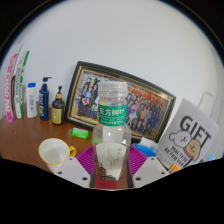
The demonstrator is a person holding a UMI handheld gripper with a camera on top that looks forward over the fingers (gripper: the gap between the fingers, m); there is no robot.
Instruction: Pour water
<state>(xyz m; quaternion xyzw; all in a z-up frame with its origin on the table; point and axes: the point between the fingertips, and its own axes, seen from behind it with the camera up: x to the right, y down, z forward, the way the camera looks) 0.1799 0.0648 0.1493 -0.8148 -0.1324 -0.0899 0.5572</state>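
Clear plastic water bottle [111, 135] with white cap and green label, upright between the gripper [110, 168] fingers, magenta pads [88, 157] pressed to both sides low on its body, so closed on the bottle. Yellow cup [55, 152] on the wooden table [25, 148] just left of the fingers; blue object [146, 151] to their right, kind not clear. Behind, against the white wall: framed group photo [135, 102] leaning, small green box [80, 132] at its foot, dark pump bottle [58, 107], blue-and-white bottles [37, 100], tall tubes [15, 85], and a white "GIFT" bag [188, 138] at right.
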